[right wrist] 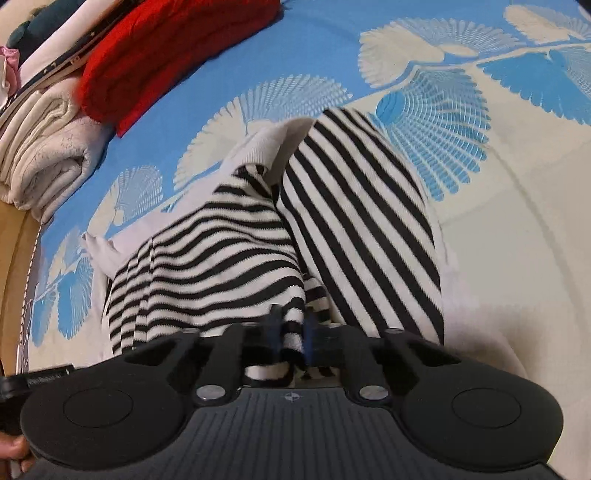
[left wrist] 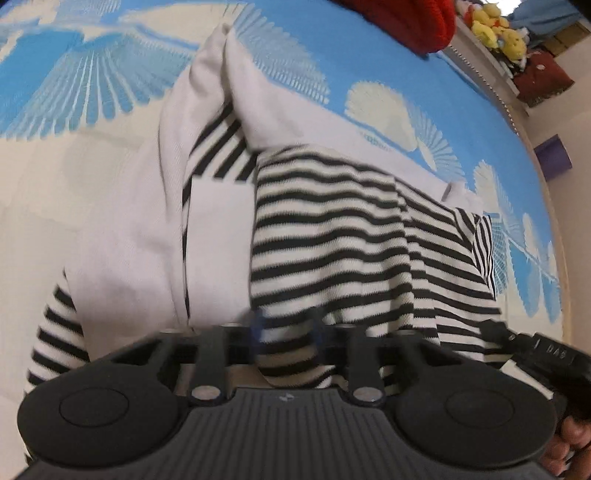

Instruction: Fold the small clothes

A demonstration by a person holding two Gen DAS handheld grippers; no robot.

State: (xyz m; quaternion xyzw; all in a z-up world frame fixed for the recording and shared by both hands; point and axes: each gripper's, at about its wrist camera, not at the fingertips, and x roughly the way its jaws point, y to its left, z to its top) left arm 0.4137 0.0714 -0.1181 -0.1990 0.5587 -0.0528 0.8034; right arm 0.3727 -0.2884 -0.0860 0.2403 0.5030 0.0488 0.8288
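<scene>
one blue-and-cream leaf-print bedspread, folded clothes stacked

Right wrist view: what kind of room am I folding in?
Probably a bedroom: the striped garment lies on a blue leaf-print bedspread, with folded clothes stacked alongside and plush toys beyond.

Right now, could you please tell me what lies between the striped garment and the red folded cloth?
Only bare blue-and-cream bedsheet separates the striped garment from the red folded cloth, shown in the right wrist view.

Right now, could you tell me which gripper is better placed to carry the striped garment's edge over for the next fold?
Probably either: the left gripper and right gripper both pinch the striped garment.
</scene>
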